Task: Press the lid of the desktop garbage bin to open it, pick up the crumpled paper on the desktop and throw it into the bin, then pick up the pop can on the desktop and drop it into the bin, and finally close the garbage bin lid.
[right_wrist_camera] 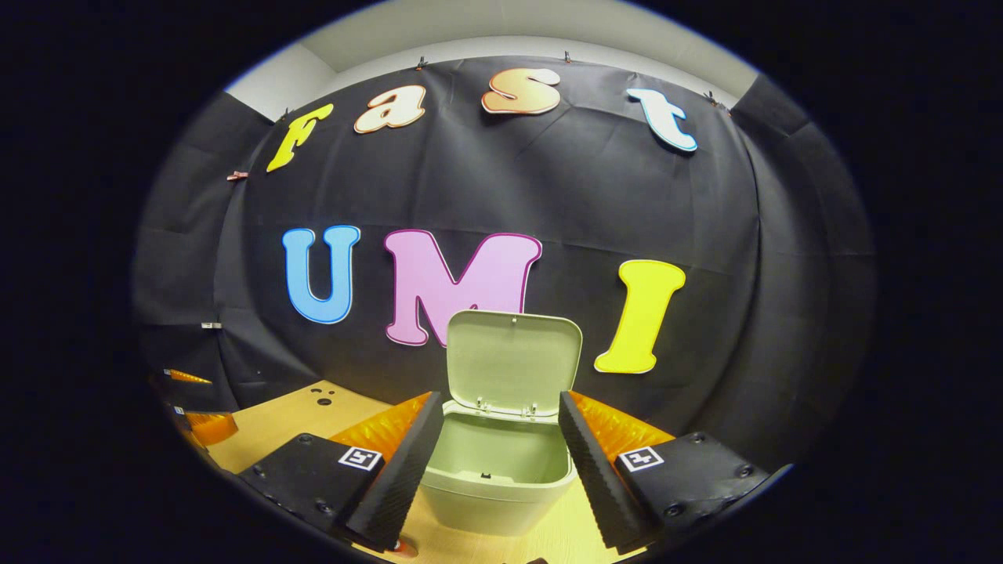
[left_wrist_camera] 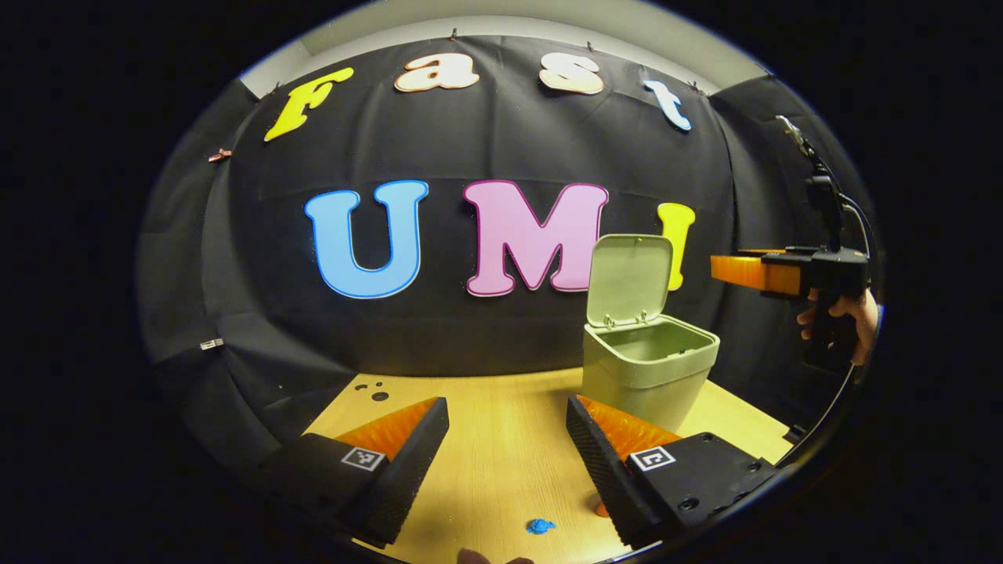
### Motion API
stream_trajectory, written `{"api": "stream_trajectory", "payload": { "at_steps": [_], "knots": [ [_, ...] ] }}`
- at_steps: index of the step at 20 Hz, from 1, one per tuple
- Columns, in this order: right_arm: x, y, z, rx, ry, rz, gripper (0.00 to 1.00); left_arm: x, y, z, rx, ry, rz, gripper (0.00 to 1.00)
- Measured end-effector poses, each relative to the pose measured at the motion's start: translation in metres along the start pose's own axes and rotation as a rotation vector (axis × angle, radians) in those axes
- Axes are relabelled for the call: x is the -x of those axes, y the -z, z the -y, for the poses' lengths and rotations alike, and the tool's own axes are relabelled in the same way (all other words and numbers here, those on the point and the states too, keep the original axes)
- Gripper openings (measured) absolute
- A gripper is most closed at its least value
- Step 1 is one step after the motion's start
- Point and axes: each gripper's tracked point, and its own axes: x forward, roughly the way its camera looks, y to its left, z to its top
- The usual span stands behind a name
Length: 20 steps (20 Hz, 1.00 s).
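Holding: both claws empty, so either is free for the next pick.
Bin (left_wrist_camera: 649, 362): stands on the desktop (left_wrist_camera: 501, 439) toward its far right side, lid (left_wrist_camera: 631, 278) tipped up and back, mouth clear for dropping.
My left claw (left_wrist_camera: 508, 446): fingers apart, low over the desktop; the bin sits ahead and to its right, well apart.
My right claw (right_wrist_camera: 495, 462): fingers apart, raised; the open bin shows framed between the fingers, below and ahead.
Blue scrap (left_wrist_camera: 541, 526): small, near the front edge; I cannot tell what it is.
Judgement: lid step looks done.
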Motion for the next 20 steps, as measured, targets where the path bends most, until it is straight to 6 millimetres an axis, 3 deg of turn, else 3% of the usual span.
{"api": "stream_trajectory", "payload": {
  "at_steps": [7, 13, 17, 20],
  "knots": [
    [0.039, 0.009, -0.006, -0.002, 0.02, -0.018, 0.97, -0.012, 0.101, 0.025, -0.033, 0.105, -0.183, 0.98],
    [0.076, 0.025, 0.001, 0.002, 0.059, -0.062, 0.97, -0.025, 0.186, 0.041, -0.057, 0.179, -0.326, 0.98],
    [0.096, 0.036, 0.01, -0.008, 0.092, -0.098, 0.97, -0.04, 0.24, 0.042, -0.074, 0.193, -0.416, 0.96],
    [0.104, 0.042, 0.019, 0.004, 0.116, -0.116, 0.96, -0.049, 0.268, 0.037, -0.072, 0.175, -0.465, 0.92]
  ]
}}
